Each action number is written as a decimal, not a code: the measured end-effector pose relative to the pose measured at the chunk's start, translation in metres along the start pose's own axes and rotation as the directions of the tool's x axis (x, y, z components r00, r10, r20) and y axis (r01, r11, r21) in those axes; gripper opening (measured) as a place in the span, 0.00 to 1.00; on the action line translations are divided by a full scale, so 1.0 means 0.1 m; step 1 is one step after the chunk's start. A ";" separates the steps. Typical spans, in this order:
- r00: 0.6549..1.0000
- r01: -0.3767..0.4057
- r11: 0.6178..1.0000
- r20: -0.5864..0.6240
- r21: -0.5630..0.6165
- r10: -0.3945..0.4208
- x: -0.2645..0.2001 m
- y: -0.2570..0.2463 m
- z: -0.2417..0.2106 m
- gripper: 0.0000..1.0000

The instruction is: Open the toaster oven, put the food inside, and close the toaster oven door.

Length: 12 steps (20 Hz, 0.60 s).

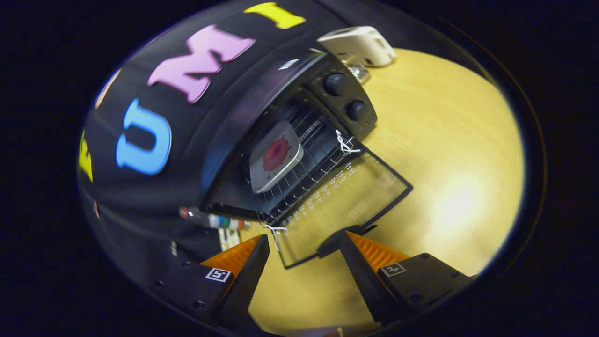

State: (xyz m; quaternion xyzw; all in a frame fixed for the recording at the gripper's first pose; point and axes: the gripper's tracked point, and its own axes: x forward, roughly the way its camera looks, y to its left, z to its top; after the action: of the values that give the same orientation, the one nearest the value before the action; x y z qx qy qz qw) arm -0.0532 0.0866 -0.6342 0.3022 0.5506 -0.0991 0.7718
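The black toaster oven (262, 100) stands on the wooden table with its glass door (346, 206) swung fully down and flat. Inside, on the wire rack (304, 164), rests a white square plate (273, 161) carrying a round red piece of food (276, 153). The door's dark handle (339, 238) lies at the door's near edge, just ahead of my fingers. My gripper (304, 245) is open, its two fingers spread to either side of the door's near edge, with nothing pressed between them.
Two black knobs (346, 96) sit on the oven's control panel. A white device (358, 44) lies on the table behind the oven. Some small bottles (215, 220) lie beside the oven's other side. Bare yellow tabletop (449, 154) spreads past the door.
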 end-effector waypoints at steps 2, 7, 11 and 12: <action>1.000 0.022 0.985 0.013 -0.170 -0.020 -0.06 -0.03 -0.14 0.99; 0.988 0.124 0.857 -0.019 -0.500 -0.154 0.05 -0.40 -0.55 0.99; 0.976 0.155 0.820 -0.041 -0.551 -0.212 0.33 -0.48 -0.71 1.00; 0.975 0.165 0.824 -0.039 -0.541 -0.220 0.39 -0.48 -0.70 1.00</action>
State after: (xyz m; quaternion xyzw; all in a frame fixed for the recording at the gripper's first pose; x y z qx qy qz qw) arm -0.1168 0.0956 -0.7016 0.0227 0.6216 -0.0039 0.7830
